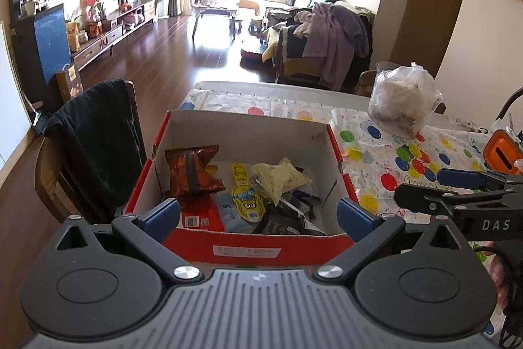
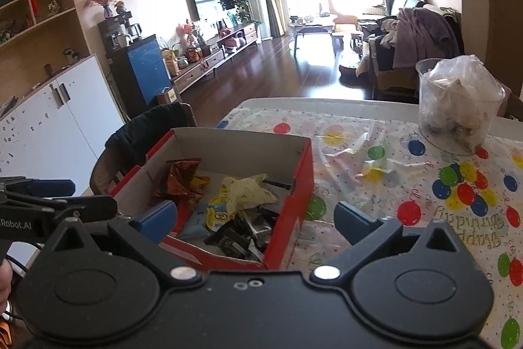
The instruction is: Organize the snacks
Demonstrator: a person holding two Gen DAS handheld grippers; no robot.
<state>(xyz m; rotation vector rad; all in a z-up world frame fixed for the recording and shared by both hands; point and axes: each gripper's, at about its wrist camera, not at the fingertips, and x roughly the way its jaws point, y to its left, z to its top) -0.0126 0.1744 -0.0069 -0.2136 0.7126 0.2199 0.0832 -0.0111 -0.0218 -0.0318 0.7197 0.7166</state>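
A red cardboard box [image 1: 341, 165] with white inner walls stands on the table and holds several snack packets: a brown foil packet [image 1: 193, 172], a yellow cartoon packet [image 1: 246, 198], a pale crumpled wrapper [image 1: 281, 177] and dark packets. My left gripper [image 1: 260, 216] is open and empty, just above the box's near edge. My right gripper [image 2: 256, 219] is open and empty, over the box's [image 2: 302, 172] near right corner. The right gripper also shows at the right of the left wrist view [image 1: 464, 182]. The same packets show in the right wrist view [image 2: 243, 193].
The table carries a balloon-print birthday cloth [image 2: 425, 185]. A clear plastic cup stuffed with a plastic bag [image 2: 457, 110] stands at the far right. Small clear wrappers [image 2: 359, 152] lie on the cloth right of the box. A chair draped in black cloth [image 1: 94, 136] stands left of the table.
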